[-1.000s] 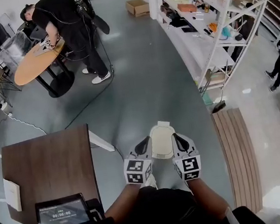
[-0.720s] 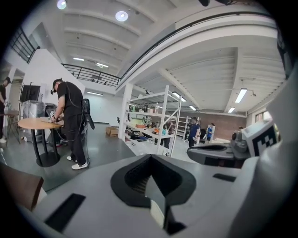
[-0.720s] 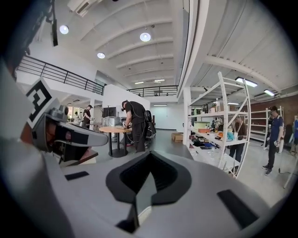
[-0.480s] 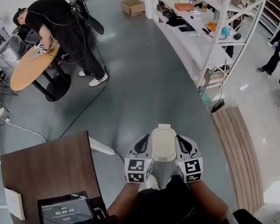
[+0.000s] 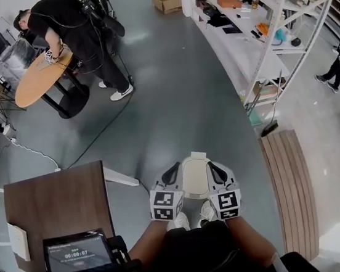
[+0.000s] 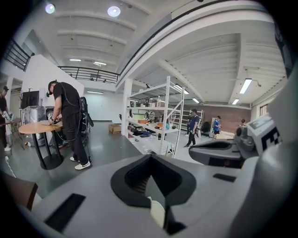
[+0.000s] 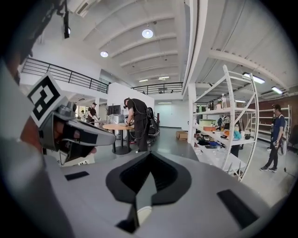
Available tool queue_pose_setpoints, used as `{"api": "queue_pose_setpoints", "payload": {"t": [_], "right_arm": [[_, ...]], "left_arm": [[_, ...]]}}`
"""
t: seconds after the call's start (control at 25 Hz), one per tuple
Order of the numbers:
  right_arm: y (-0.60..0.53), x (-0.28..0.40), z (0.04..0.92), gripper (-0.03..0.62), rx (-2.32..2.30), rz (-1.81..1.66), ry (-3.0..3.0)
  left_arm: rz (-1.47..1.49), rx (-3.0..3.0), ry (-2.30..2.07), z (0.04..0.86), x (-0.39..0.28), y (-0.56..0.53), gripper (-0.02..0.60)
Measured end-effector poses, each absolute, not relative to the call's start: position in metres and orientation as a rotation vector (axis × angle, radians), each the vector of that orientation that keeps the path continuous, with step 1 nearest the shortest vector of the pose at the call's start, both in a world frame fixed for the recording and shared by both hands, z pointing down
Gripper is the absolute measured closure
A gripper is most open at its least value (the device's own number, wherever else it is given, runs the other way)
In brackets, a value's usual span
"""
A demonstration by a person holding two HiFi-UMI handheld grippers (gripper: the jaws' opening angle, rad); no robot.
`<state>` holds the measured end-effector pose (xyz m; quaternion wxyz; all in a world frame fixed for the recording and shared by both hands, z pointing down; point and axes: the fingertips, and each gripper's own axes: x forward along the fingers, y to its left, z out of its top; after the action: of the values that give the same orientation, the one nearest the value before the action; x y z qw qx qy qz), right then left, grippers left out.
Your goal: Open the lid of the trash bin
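Head view: the trash bin [image 5: 197,192] stands on the grey floor [image 5: 171,101] right in front of the person. Only its cream lid [image 5: 195,174] shows from above. The lid lies flat and closed, with a small tab at its far edge. The left claw [image 5: 173,170] is just beside the lid's left edge and the right claw [image 5: 214,167] just beside its right edge, both pointing forward. Whether either touches the lid cannot be told from here. A brown tabletop [image 5: 55,206] with a timer screen [image 5: 77,253] sits to the left, well apart from the bin.

Left gripper view: the left claw [image 6: 151,186] is clenched, its jaws drawn together to a narrow slit with nothing gripped. A cream sliver of the lid [image 6: 157,211] shows low through the slit, beyond the jaws and not between them. The other gripper is at the right edge of this view.

Right gripper view: the right claw [image 7: 145,186] is in the same state, clenched and empty. A cream bit of the lid [image 7: 142,214] shows below the slit.

Progress, as a judgement: the approach looks done, with the claws flanking the bin. The opening itself has not begun, as the lid shows no tilt. What is left is to get an edge or the tab, lift, and swing the lid up.
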<state>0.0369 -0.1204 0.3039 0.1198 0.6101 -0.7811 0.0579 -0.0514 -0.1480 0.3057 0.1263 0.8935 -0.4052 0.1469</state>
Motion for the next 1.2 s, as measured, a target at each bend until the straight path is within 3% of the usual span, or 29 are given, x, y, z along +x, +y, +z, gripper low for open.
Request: {"api": "queue_pose_setpoints", "payload": {"t": [0.48, 1.2], "right_arm": [[-0.145, 0.058, 0.328, 0.595, 1.683, 0.241, -2.367], [-0.182, 0.053, 0.372, 0.595, 1.714, 0.346, -2.323]], "left_arm": [[0.445, 2.557, -1.164, 0.324, 0.012, -0.172, 0.581], [0.492, 2.524, -1.089, 0.374, -0.001, -0.198, 0.581]]}}
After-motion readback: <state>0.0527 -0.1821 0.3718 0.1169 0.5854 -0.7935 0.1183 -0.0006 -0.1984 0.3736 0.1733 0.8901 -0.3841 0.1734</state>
